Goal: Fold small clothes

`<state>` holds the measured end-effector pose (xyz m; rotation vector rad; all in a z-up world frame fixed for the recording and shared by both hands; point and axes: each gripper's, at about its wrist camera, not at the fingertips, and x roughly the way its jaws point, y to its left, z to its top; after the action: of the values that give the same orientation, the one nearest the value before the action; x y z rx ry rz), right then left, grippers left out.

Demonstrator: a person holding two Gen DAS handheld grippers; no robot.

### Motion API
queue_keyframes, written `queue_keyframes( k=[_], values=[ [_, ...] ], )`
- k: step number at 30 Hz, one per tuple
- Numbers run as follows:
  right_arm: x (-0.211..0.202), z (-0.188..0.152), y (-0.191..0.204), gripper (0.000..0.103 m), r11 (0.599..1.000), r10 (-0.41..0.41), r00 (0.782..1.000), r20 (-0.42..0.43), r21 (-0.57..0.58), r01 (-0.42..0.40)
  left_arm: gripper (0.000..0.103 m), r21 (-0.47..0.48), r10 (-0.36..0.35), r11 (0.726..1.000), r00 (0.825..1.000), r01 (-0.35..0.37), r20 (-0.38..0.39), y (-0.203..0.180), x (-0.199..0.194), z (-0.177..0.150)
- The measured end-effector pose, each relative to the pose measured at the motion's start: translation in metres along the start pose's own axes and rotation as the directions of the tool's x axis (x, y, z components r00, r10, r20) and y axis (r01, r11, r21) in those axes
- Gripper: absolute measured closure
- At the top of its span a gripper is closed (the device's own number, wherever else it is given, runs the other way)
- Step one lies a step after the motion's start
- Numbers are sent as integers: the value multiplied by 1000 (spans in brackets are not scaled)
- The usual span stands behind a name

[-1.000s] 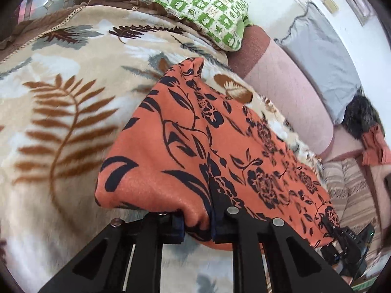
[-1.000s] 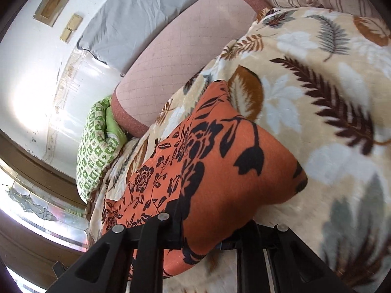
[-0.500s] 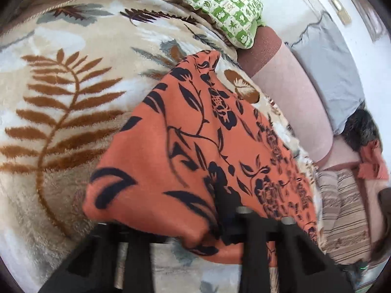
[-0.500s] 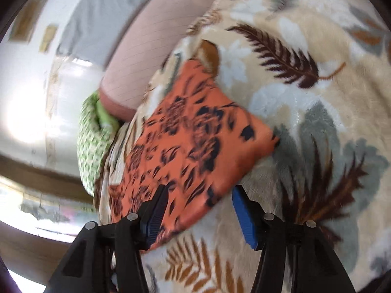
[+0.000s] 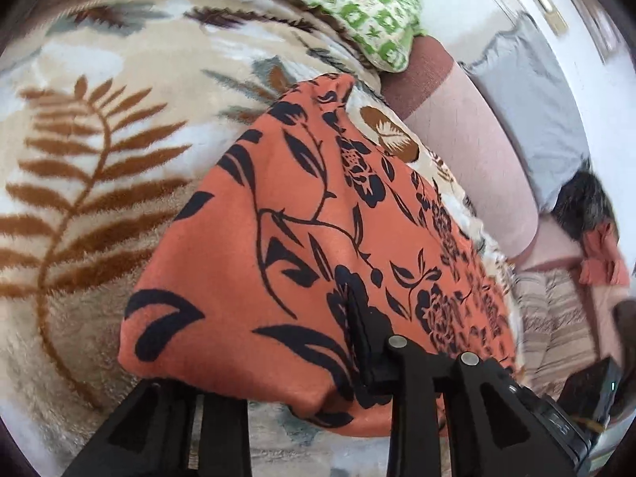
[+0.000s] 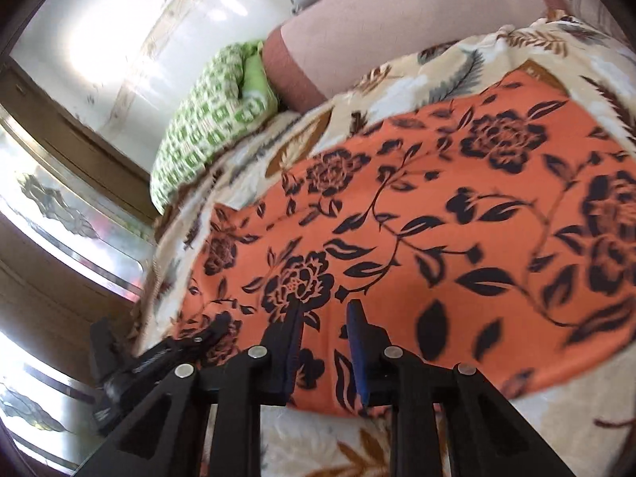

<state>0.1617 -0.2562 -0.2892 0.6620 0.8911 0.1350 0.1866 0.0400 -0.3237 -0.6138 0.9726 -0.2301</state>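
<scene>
**A:** Start at my left gripper (image 5: 318,361). Where is the cloth from the jaws?

**B:** Right in them. The jaws are clamped on the near hem of the orange floral garment (image 5: 302,238) — the fabric bunches over the left finger and hides it, so I see only the right one biting in. From that pinch the cloth runs away from me and off to the right across the leaf-print blanket (image 5: 79,183), its far corner pointing up toward the green checked pillow (image 5: 357,12).

**A:** And my right gripper (image 6: 324,318)?

**B:** Jaws apart, holding nothing. The blue pads (image 6: 355,342) sit low over the garment's near edge (image 6: 437,238), cloth showing in the gap between them; whether the tips touch it I cannot tell. From this side the long axis runs left to right, and the left gripper shows at the lower left (image 6: 167,349), at the cloth's left end.

**A:** So which hand leads?

**B:** I judge the left — it already has the hem. The right hangs tilted down over the middle of the near edge, so it needs a fresh bite there before the next fold.

**A:** Farther back?

**B:** The pink bolster (image 6: 377,31), then the wall.
</scene>
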Motion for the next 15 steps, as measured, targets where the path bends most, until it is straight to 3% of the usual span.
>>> queue_keyframes(
  k=[3, 4, 8, 15],
  values=[
    [27, -6, -10, 82, 997, -73, 995, -75, 14, 74, 82, 36, 26, 999, 999, -27, 25, -7, -2, -1],
    [30, -7, -14, 86, 998, -62, 996, -66, 30, 64, 83, 46, 32, 998, 999, -34, 36, -11, -5, -1],
    [26, -8, -20, 86, 998, -27, 997, -78, 52, 31, 85, 159, 34, 986, 994, -51, 107, -36, -22, -3],
    [19, -6, -33, 86, 994, 61, 991, -118, 93, -50, 85, 365, 28, 925, 978, -103, 204, -92, -47, -9]
  ],
)
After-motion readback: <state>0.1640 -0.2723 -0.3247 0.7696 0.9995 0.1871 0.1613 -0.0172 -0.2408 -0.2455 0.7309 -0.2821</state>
